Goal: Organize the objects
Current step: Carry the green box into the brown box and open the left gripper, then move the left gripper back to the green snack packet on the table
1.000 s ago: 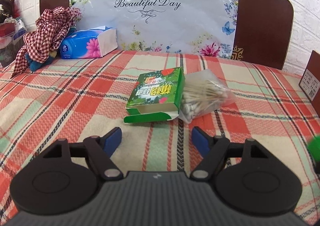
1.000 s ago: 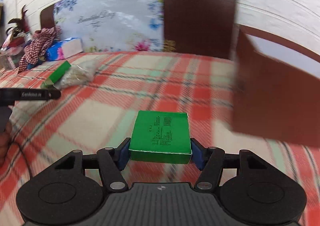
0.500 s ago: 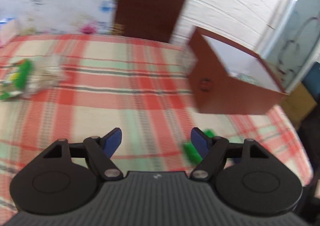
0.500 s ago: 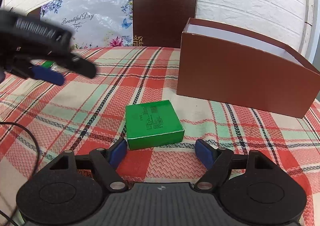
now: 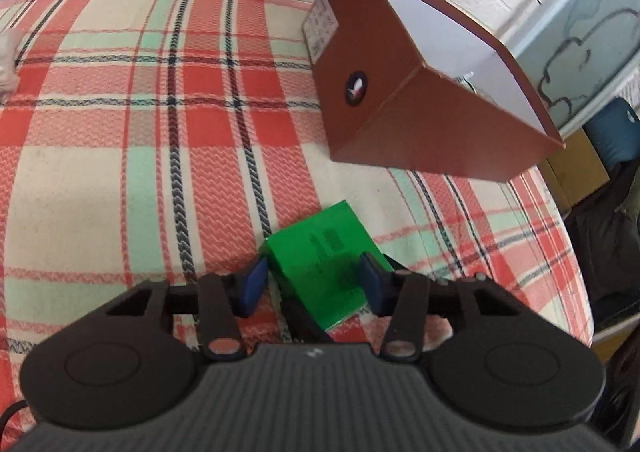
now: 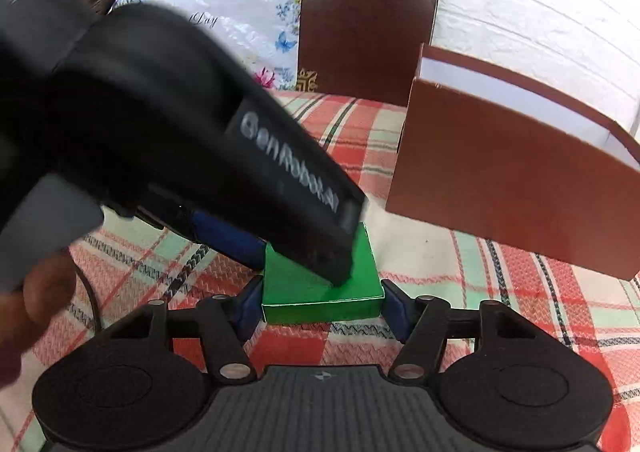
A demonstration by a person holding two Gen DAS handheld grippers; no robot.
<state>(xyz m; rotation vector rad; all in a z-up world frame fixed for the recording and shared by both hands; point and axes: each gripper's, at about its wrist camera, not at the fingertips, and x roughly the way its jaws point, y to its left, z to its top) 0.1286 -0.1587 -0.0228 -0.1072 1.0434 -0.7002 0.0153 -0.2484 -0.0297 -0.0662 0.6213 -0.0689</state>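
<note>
**2 grippers meeting over 1 green box**

The green box [image 5: 324, 252] is lying flat on the plaid tablecloth [image 5: 120, 140], near the front of the open brown cardboard box [image 5: 400, 120] but apart from it. In the left wrist view, the left gripper [image 5: 314, 284] is reaching down over the green box with its 2 blue pads [image 5: 254, 284] sitting on either side of it; the jaws are spread about as wide as the box, and whether the pads are actually pressing on it I cannot tell, since the box is lying skewed between them.

In the right wrist view, the right gripper [image 6: 322, 310] is sitting low at the near edge of the green box [image 6: 320, 292], with 1 blue pad at each front corner; the pads are looking as if they are touching the sides, though a firm pinch cannot be confirmed. The black body of the left gripper [image 6: 224, 220] is crossing this view from the upper left and covering much of the green top. A bare hand [image 6: 40, 292] is showing blurred at the left edge.

The brown cardboard box [image 6: 508, 188] is standing to the right, its white inside showing, and a dark brown chair back [image 6: 364, 28] is standing behind the table against a white brick wall [image 6: 520, 4].
</note>
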